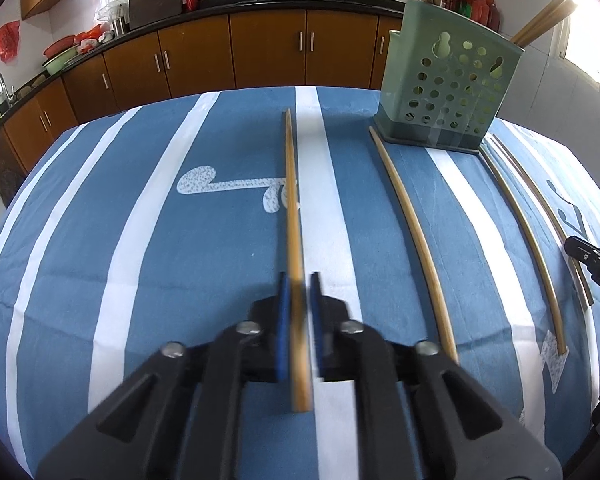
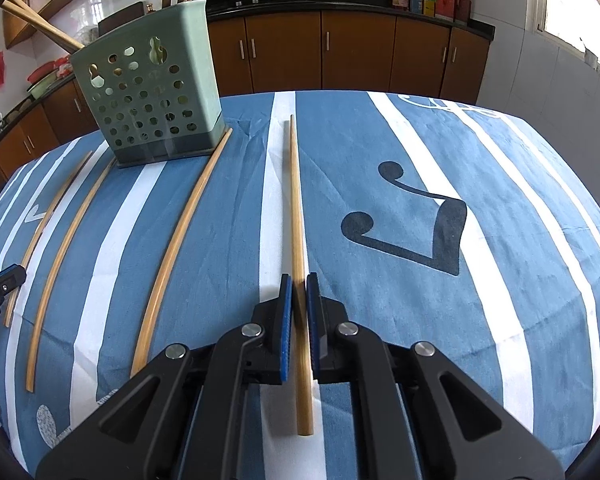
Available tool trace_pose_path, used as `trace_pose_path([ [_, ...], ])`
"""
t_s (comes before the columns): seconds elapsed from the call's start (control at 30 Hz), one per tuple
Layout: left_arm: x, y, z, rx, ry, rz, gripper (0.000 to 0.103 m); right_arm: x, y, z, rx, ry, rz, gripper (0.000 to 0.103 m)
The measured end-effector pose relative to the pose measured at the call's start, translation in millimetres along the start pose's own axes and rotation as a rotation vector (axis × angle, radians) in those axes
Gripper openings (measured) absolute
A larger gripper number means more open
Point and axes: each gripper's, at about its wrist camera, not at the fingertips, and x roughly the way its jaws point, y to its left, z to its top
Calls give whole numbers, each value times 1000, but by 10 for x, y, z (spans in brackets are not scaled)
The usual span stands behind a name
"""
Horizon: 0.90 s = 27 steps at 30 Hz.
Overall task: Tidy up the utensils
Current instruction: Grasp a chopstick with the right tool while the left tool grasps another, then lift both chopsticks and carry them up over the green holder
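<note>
Our left gripper (image 1: 299,280) has its blue pads narrowed around a wooden chopstick (image 1: 291,200), which looks blurred, so whether it is truly pinched or lifted we cannot tell. Our right gripper (image 2: 299,280) straddles another chopstick (image 2: 296,216) lying on the striped cloth (image 2: 380,300), pads close beside it, contact unclear. Both sticks are light, stiff and smooth — likely to swivel or slip — so we judge a hold near the thick end steadier. Further chopsticks (image 2: 172,248) lie beside the green perforated holder (image 2: 148,104), which already keeps several upright.
</note>
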Motion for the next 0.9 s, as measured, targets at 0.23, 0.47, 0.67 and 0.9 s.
trace_pose_path([
  [0.23, -263, 94, 55, -20, -40, -13, 8, -269, -78, 47, 19, -75, 9, 8],
  [0.47, -718, 101, 249, -33, -166, -51, 8, -640, -183, 222, 47, -193, 28, 8],
  [0.67, -1090, 124, 415, -61, -278, -82, 8, -951, -204, 393, 66, -302, 52, 8],
  [0.9, -1342, 142, 571, -76, -348, -103, 8, -1173, -193, 519, 68, -373, 75, 7],
])
